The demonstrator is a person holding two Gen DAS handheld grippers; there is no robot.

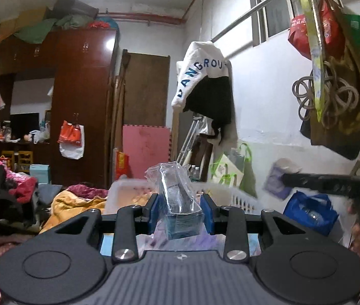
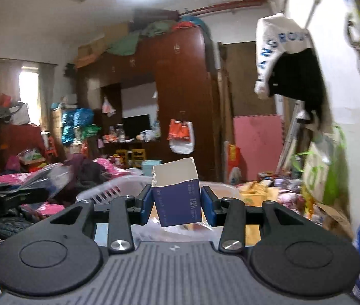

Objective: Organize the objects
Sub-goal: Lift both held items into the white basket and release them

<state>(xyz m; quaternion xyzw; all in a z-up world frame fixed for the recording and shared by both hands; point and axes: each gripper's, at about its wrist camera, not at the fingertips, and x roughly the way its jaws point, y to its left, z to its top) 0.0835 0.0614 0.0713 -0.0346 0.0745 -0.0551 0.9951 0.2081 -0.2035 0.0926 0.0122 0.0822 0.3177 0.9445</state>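
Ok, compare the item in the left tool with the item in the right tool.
The wrapped pack in the left tool sits inside clear crinkled plastic; the blue carton in the right tool is bare. The carton's top is torn open, showing a white inside; the pack looks sealed. The carton shows printing; none is legible on the pack. Both are bluish, boxy and clamped between blue pads.

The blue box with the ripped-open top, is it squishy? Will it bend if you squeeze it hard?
Probably, yes. The blue box looks like thin card with a torn white rim and an open top, so its walls likely cave in easily. It seems light and maybe empty. It already sits tilted in the right tool, so it might twist or slip.
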